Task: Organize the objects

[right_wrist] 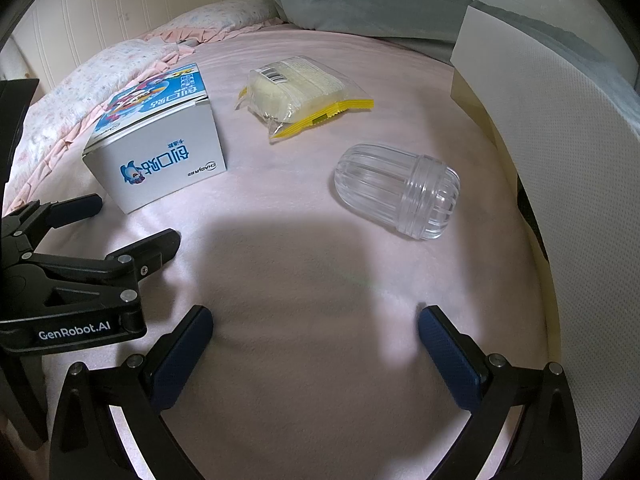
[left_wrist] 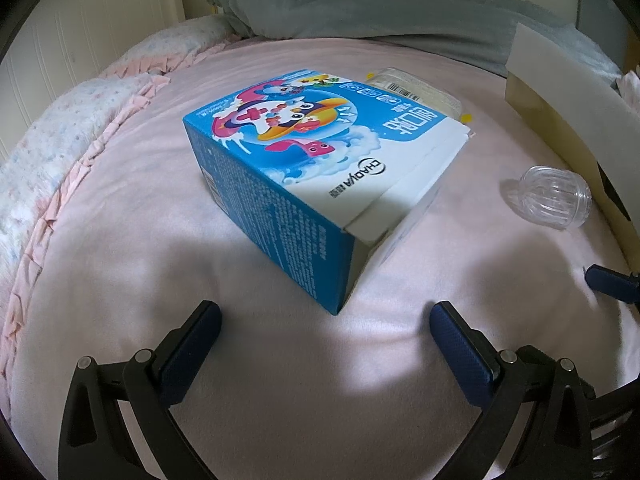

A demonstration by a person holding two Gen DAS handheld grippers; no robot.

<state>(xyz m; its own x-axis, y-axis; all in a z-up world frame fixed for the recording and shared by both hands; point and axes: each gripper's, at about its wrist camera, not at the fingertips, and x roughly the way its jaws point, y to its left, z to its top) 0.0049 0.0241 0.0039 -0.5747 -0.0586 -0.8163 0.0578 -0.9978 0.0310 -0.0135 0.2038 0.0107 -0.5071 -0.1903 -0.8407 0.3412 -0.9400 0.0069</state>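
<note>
A blue and white cartoon-printed carton lies on the pink bed sheet, just ahead of my left gripper, which is open and holds nothing. The same carton appears at the left of the right wrist view. A yellow-edged snack packet lies behind it; only its top shows behind the carton. A clear ribbed plastic jar lies on its side, ahead and right of my open right gripper. The jar is at the far right for the left wrist. The left gripper stands open near the carton.
A white open box with a tall wall stands along the right side of the bed. A grey pillow and a floral ruffled quilt lie at the back and left. One right gripper fingertip shows at the right edge.
</note>
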